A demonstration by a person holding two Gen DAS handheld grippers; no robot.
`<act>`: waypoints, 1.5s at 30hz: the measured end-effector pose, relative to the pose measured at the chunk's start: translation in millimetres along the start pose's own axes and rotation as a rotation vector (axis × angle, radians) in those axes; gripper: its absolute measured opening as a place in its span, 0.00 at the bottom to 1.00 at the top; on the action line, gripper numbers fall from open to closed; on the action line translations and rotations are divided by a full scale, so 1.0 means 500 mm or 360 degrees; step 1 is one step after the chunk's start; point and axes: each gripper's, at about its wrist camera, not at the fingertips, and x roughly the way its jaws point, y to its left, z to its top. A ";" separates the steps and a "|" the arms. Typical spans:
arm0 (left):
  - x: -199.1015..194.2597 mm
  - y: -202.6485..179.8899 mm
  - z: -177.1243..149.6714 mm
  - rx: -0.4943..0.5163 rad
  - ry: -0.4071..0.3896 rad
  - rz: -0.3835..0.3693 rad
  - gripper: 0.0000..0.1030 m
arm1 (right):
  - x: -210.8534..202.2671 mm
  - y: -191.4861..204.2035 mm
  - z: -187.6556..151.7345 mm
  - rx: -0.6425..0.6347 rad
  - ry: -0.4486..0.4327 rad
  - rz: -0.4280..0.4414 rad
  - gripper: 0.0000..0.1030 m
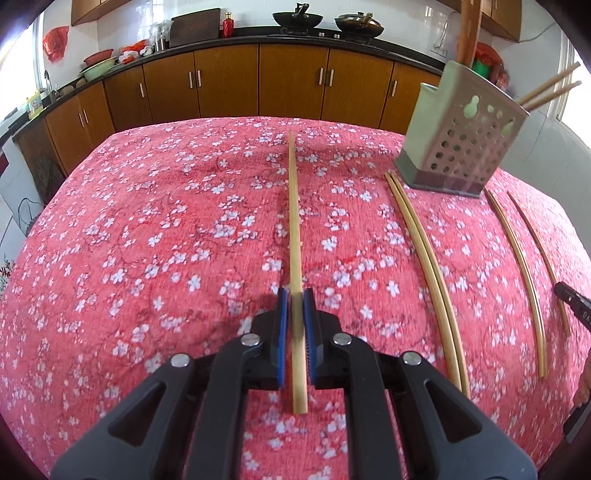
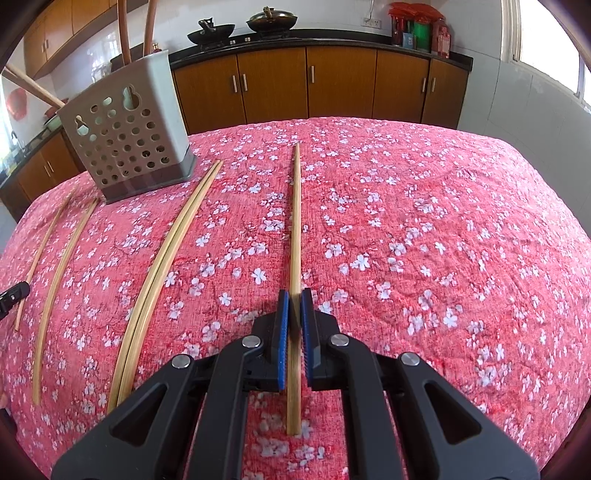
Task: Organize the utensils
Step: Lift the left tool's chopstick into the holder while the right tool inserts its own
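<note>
In the left wrist view my left gripper (image 1: 296, 295) is shut on a bamboo chopstick (image 1: 294, 221) that points away over the red floral tablecloth (image 1: 147, 240). In the right wrist view my right gripper (image 2: 294, 297) is shut on another bamboo chopstick (image 2: 295, 229). A perforated grey utensil holder (image 1: 458, 136) stands at the far right in the left view and at the far left in the right view (image 2: 129, 136), with chopsticks and wooden handles in it. A pair of chopsticks (image 2: 166, 266) and two single chopsticks (image 2: 59, 280) lie beside it.
Brown kitchen cabinets (image 1: 258, 81) and a counter with two woks (image 1: 297, 18) run behind the table. The other gripper's tip shows at the right edge of the left view (image 1: 576, 306) and at the left edge of the right view (image 2: 13, 295).
</note>
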 end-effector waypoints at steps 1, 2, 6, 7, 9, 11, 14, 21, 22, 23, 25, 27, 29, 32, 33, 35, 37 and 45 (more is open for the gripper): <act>-0.001 -0.003 0.000 0.0015 0.0000 0.0018 0.08 | -0.001 0.003 0.000 -0.0003 0.0000 -0.0003 0.07; -0.002 -0.008 0.001 0.0034 0.0000 0.0037 0.08 | -0.003 0.007 0.002 -0.0006 -0.0003 -0.0016 0.07; -0.044 -0.017 0.013 0.0074 -0.0105 0.0061 0.08 | -0.054 0.001 0.021 -0.0003 -0.0131 -0.0020 0.07; -0.066 -0.019 0.024 0.0070 -0.0159 0.0053 0.08 | -0.077 0.006 0.032 -0.0014 -0.0193 -0.0022 0.07; -0.104 -0.021 0.044 0.0057 -0.0249 0.0035 0.08 | -0.114 0.009 0.056 -0.0030 -0.0302 -0.0023 0.07; -0.150 -0.024 0.070 0.0036 -0.0355 0.0002 0.08 | -0.148 0.018 0.075 -0.0037 -0.0396 -0.0020 0.07; -0.207 -0.030 0.105 0.0022 -0.0482 -0.0041 0.08 | -0.192 0.021 0.102 -0.0033 -0.0515 -0.0007 0.07; -0.272 -0.049 0.154 0.0034 -0.0608 -0.0094 0.08 | -0.233 0.015 0.140 -0.0022 -0.0643 0.0028 0.07; -0.275 -0.051 0.155 0.0038 -0.0612 -0.0099 0.08 | -0.234 0.015 0.142 -0.0023 -0.0650 0.0028 0.07; -0.280 -0.057 0.157 0.0041 -0.0616 -0.0104 0.08 | -0.238 0.018 0.147 -0.0026 -0.0658 0.0033 0.07; -0.293 -0.059 0.159 0.0039 -0.0625 -0.0131 0.08 | -0.250 0.021 0.157 -0.0018 -0.0669 0.0068 0.07; -0.305 -0.064 0.159 0.0035 -0.0641 -0.0171 0.08 | -0.268 0.023 0.173 0.0003 -0.0689 0.0127 0.07; -0.329 -0.077 0.167 0.0042 -0.0674 -0.0213 0.08 | -0.292 0.029 0.189 0.0027 -0.0722 0.0208 0.07; -0.370 -0.101 0.186 0.0063 -0.0741 -0.0283 0.08 | -0.346 0.043 0.222 0.0058 -0.0809 0.0375 0.07; -0.382 -0.110 0.192 0.0070 -0.0766 -0.0302 0.08 | -0.358 0.050 0.230 0.0061 -0.0829 0.0404 0.07; -0.410 -0.134 0.209 0.0074 -0.0826 -0.0354 0.08 | -0.389 0.065 0.251 0.0065 -0.0896 0.0484 0.07; -0.433 -0.156 0.229 0.0074 -0.0902 -0.0380 0.08 | -0.413 0.082 0.273 0.0066 -0.0975 0.0534 0.07; -0.436 -0.222 0.326 0.0055 -0.1107 -0.0334 0.08 | -0.389 0.147 0.345 0.0047 -0.1187 0.0476 0.07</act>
